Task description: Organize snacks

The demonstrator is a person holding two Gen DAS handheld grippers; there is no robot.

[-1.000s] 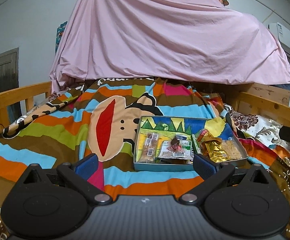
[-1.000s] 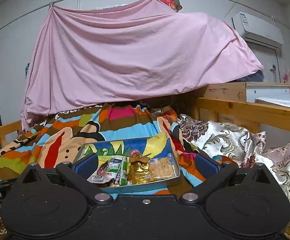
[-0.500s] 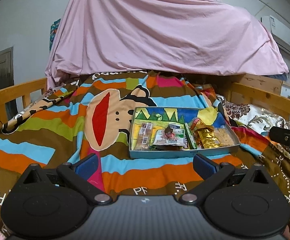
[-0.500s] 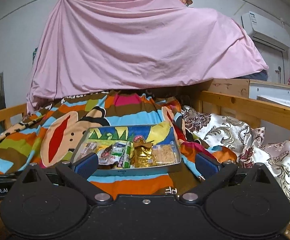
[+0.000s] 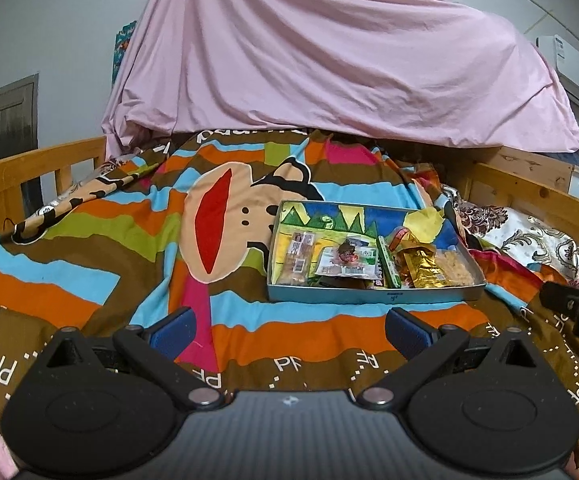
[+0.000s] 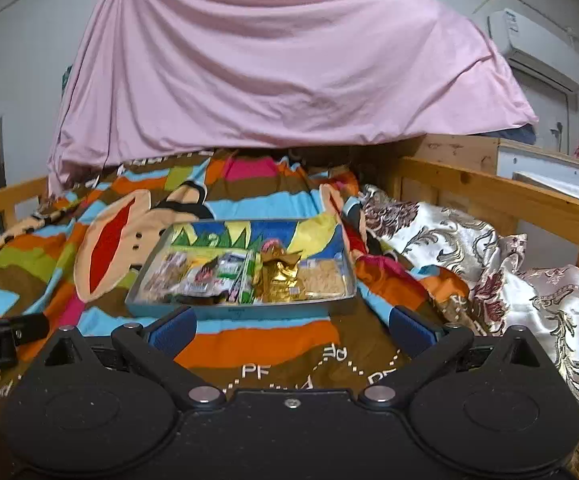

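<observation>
**Two grippers wait short of the snack tray**

We hold the left gripper (image 5: pixel 289 326) with its blue-padded fingers (image 5: pixel 171 330) spread wide and nothing between them — they touch nothing and hang above the striped cartoon blanket (image 5: pixel 89 248). The right gripper (image 6: pixel 291 326) is the same: jaws wide apart, empty, level and aimed forward. Its black body shows at the right edge of the left wrist view. Ahead of both lies the shallow blue tray (image 6: pixel 237 312) on the blanket, snacks in a row inside — a gold foil packet (image 6: pixel 281 284) beside a clear pack of crackers (image 6: pixel 323 278). Open blanket lies between fingers and tray; wooden bed rails (image 6: pixel 501 200) close both sides, a pink sheet (image 6: pixel 281 68) the far end.
</observation>
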